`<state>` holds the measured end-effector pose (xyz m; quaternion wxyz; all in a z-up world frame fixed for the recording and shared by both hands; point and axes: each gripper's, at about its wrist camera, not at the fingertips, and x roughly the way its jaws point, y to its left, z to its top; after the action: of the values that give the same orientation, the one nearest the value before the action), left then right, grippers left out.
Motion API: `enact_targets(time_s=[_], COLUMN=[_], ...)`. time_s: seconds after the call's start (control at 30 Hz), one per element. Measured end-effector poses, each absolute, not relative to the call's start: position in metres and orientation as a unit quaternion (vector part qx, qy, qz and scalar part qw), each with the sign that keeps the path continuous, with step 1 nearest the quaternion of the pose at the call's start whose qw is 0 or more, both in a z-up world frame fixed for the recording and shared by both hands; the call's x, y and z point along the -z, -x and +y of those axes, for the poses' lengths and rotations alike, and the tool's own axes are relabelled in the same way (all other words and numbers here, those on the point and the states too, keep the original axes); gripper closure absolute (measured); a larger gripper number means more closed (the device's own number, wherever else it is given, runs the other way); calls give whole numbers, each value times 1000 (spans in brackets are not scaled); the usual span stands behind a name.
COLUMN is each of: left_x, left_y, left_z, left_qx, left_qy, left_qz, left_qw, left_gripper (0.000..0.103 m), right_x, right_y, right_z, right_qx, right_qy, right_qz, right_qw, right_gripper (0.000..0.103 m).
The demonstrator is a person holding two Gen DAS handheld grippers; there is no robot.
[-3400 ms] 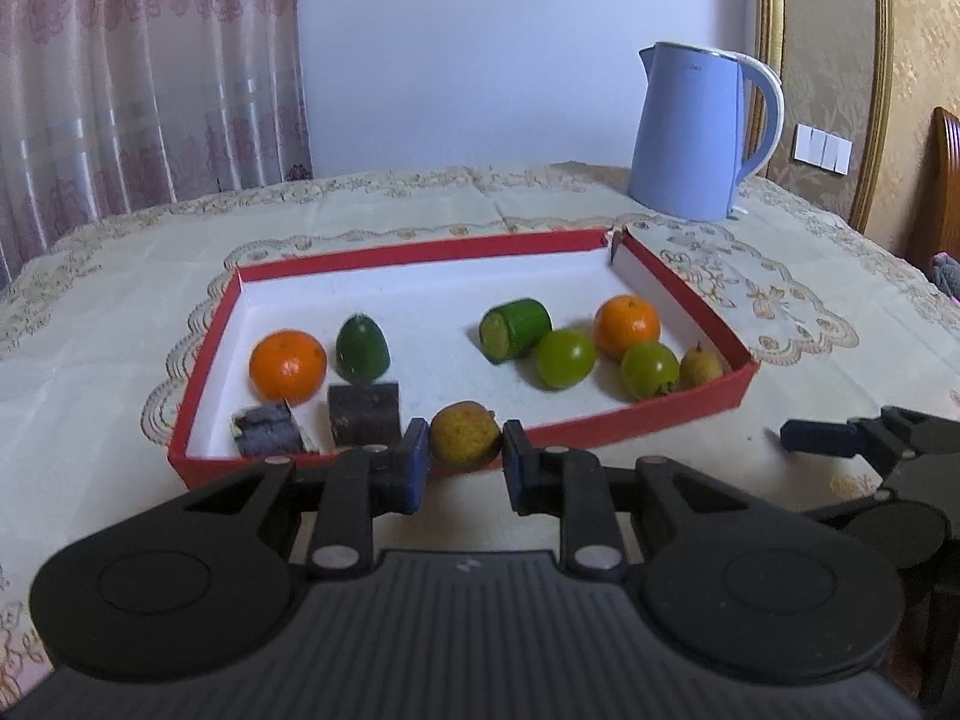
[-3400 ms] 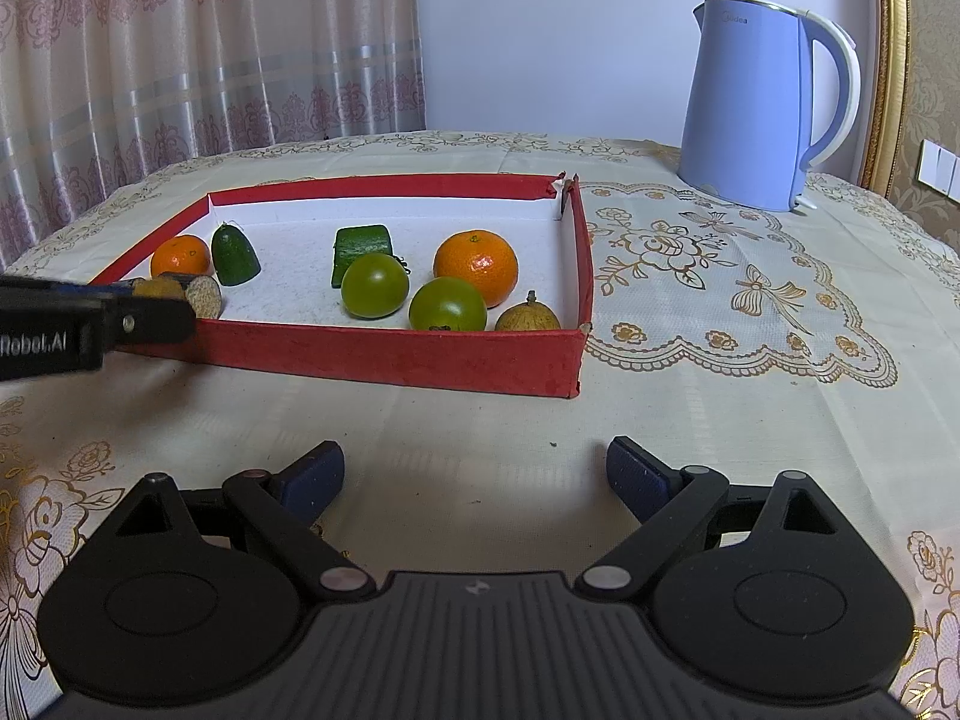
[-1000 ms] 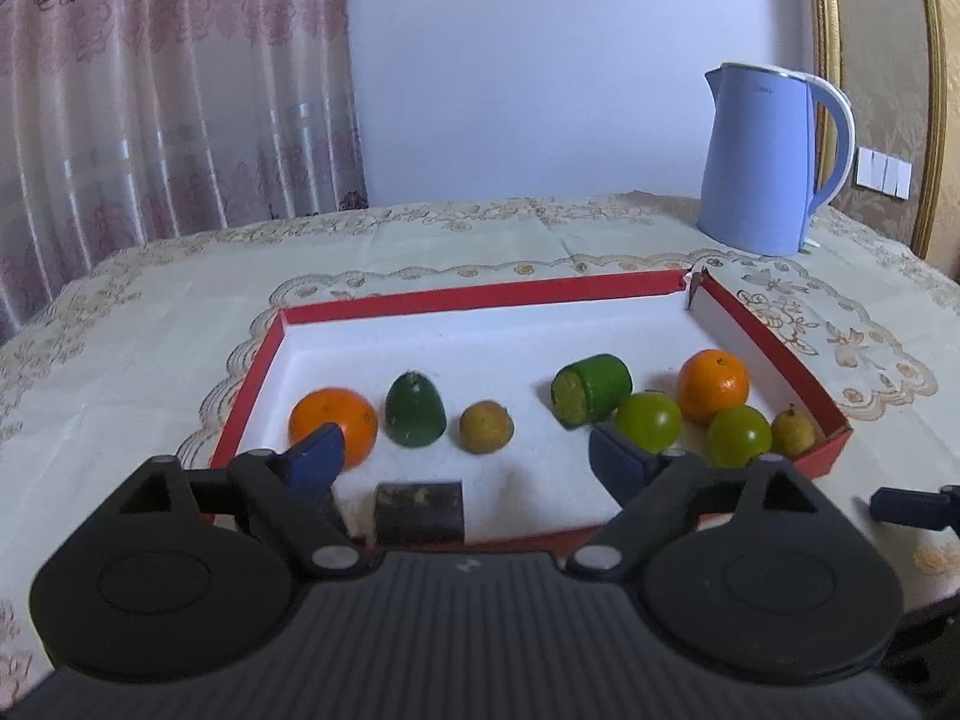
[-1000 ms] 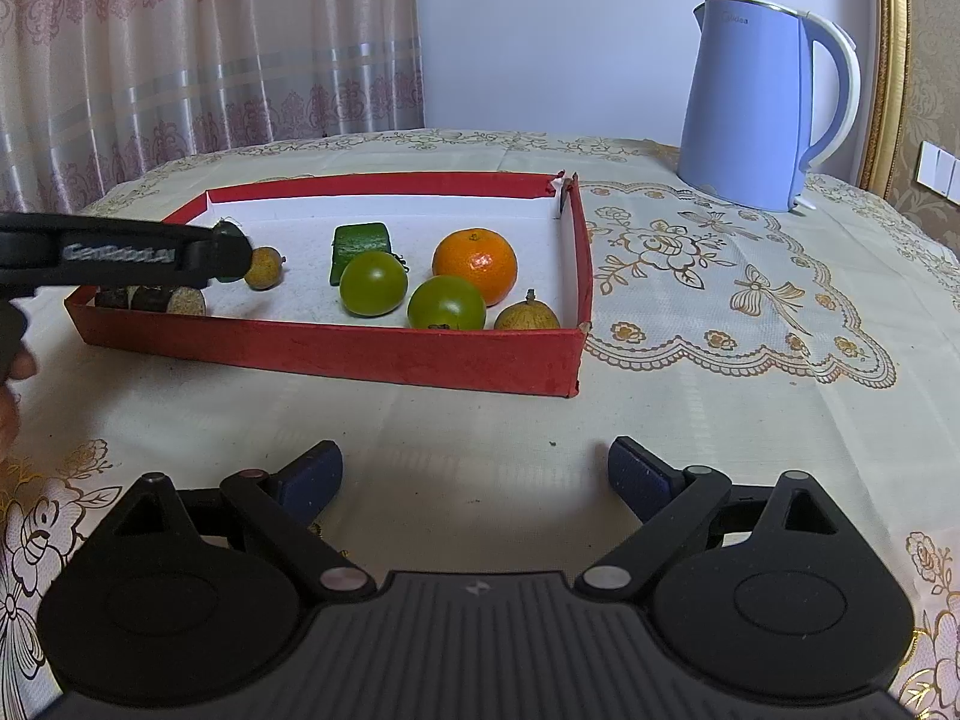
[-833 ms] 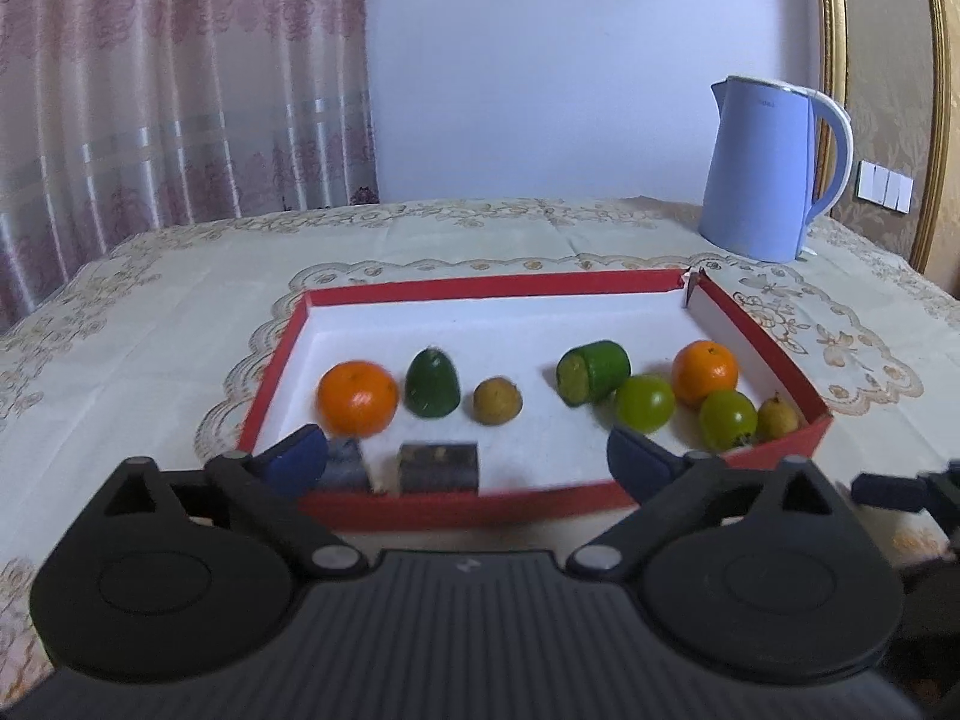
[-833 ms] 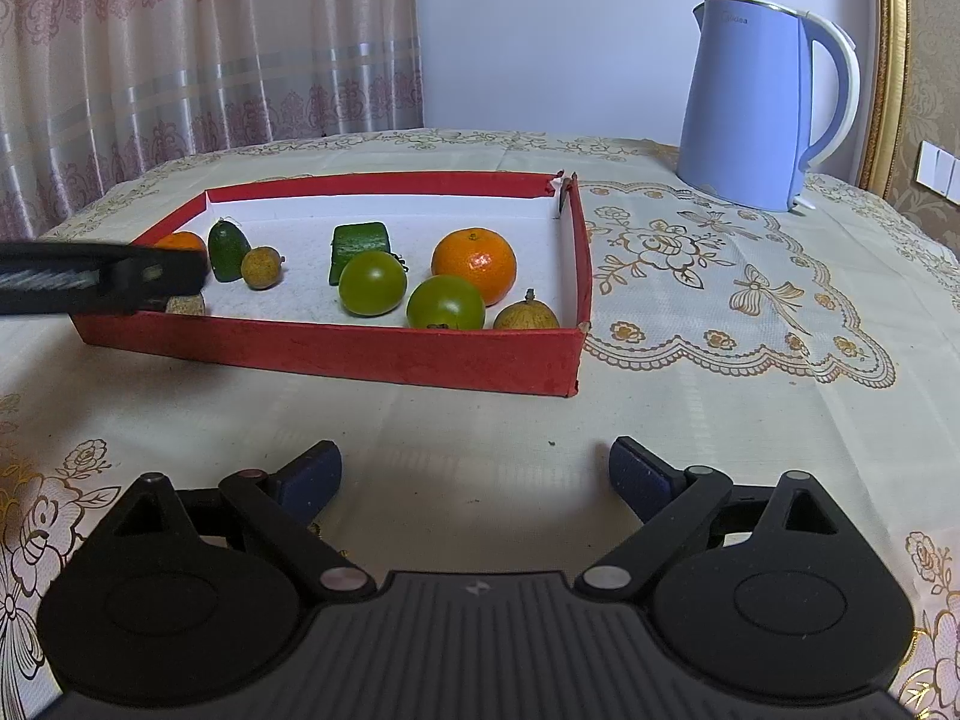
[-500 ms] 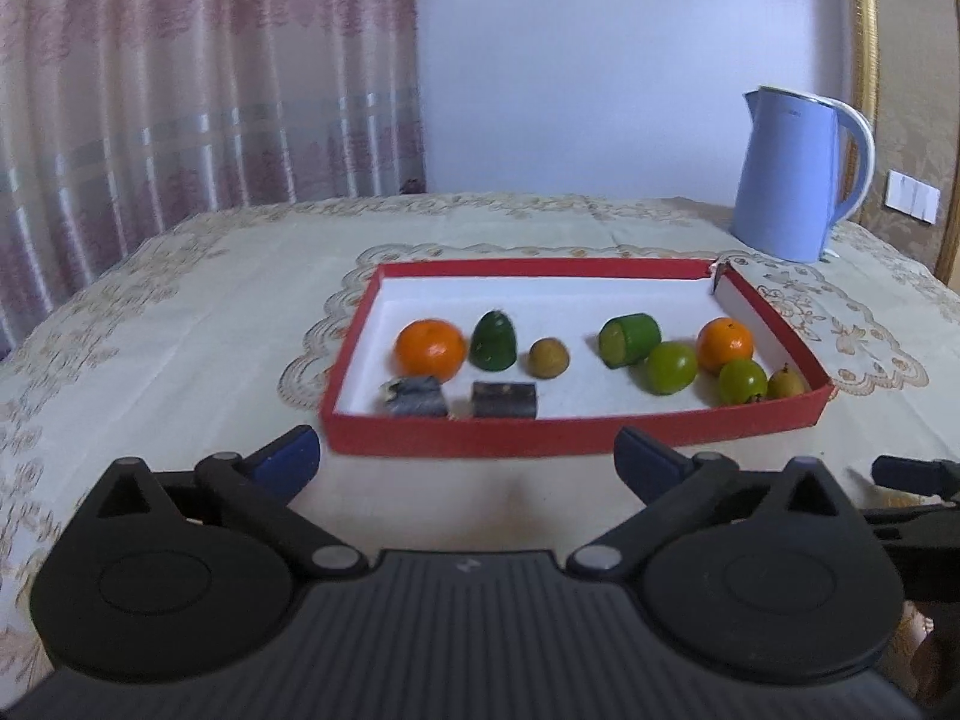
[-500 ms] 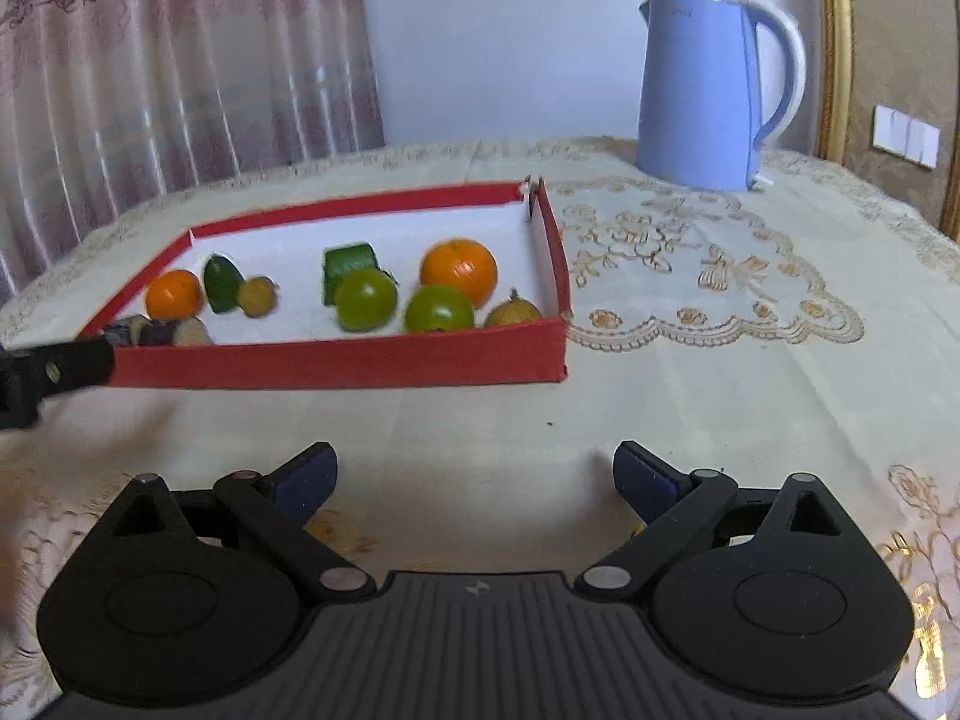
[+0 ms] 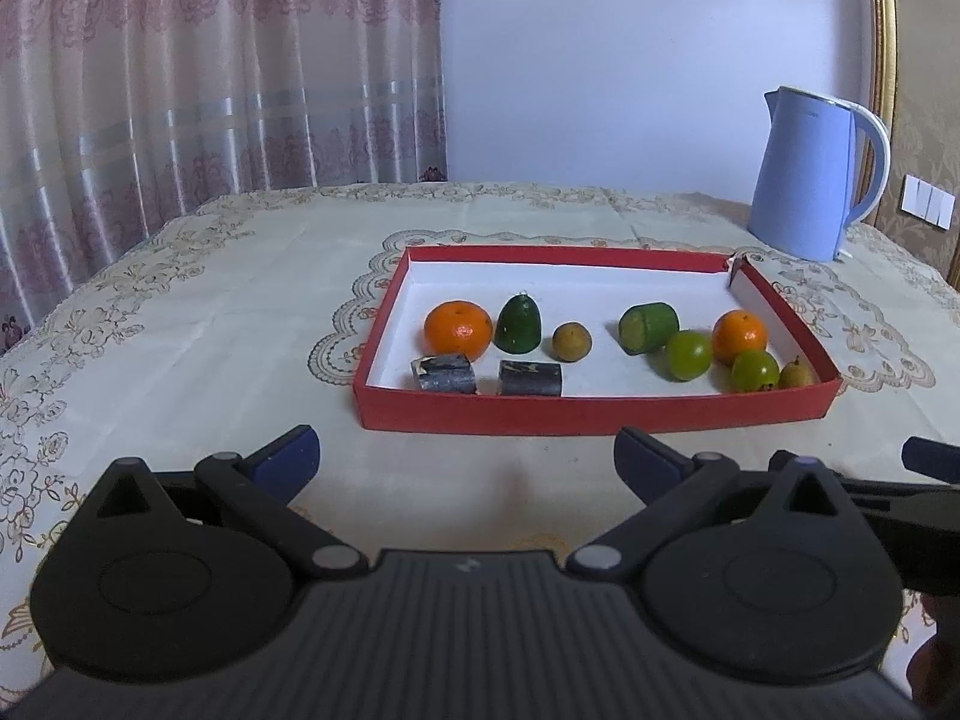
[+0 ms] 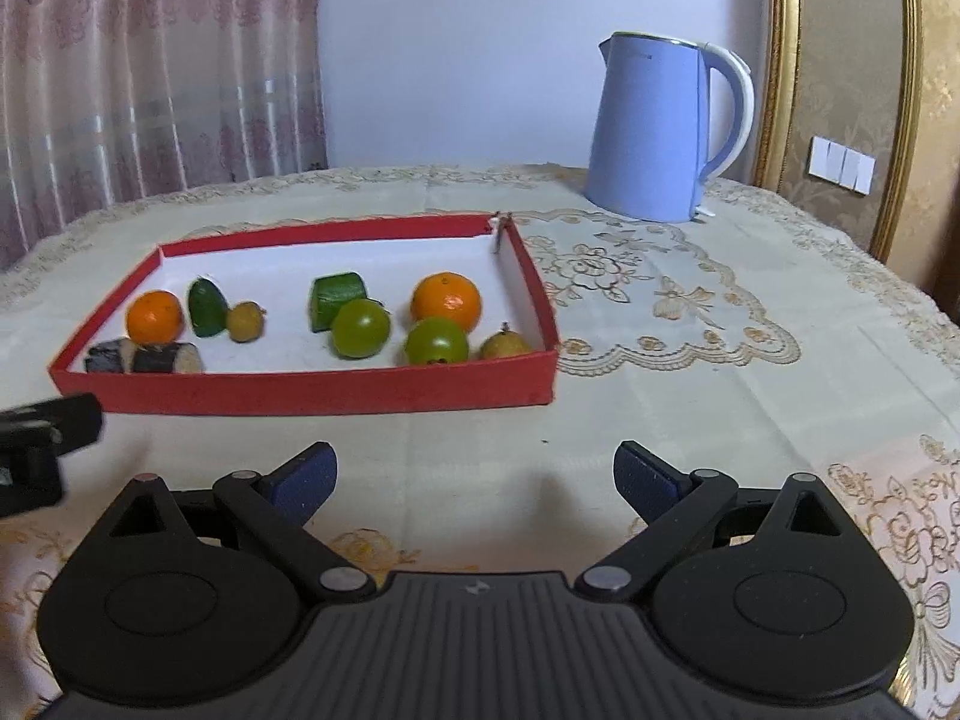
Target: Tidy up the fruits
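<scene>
Pulled back from the tray [image 9: 600,414] since a moment ago, left claw [image 9: 465,456] now over bare table [image 9: 180,348], spread wide, holding and touching nothing. Right claw [image 10: 474,477] likewise spread wide, empty, short of the tray's front wall. Fruits all lying inside the tray: orange [image 9: 457,329], dark green piece [image 9: 518,324] and small brown fruit [image 9: 571,342] at left; cut green piece [image 9: 648,327], two green fruits, second orange [image 9: 739,336] at right. Two dark rolls [image 9: 444,373] partly hidden behind the front wall; small pear-like fruit [image 9: 795,373] half hidden in the right corner. Kettle [image 10: 651,126] well apart.
</scene>
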<state>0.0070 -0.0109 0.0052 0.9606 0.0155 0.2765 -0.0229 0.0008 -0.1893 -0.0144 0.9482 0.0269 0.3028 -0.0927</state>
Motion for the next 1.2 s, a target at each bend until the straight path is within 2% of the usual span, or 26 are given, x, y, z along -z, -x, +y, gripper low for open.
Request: enact_targets(time_s=[1.2], left_x=[-13], left_y=[-9], left_z=[-16], left_qx=[17], left_qy=[-40], left_qz=[271], left_qw=[962], left_gripper=[0], right_x=[9], right_y=[-13], right_z=[-180], right_qx=[93], right_qy=[-17], right_qz=[297], right_qw=[950], right_gripper=[3])
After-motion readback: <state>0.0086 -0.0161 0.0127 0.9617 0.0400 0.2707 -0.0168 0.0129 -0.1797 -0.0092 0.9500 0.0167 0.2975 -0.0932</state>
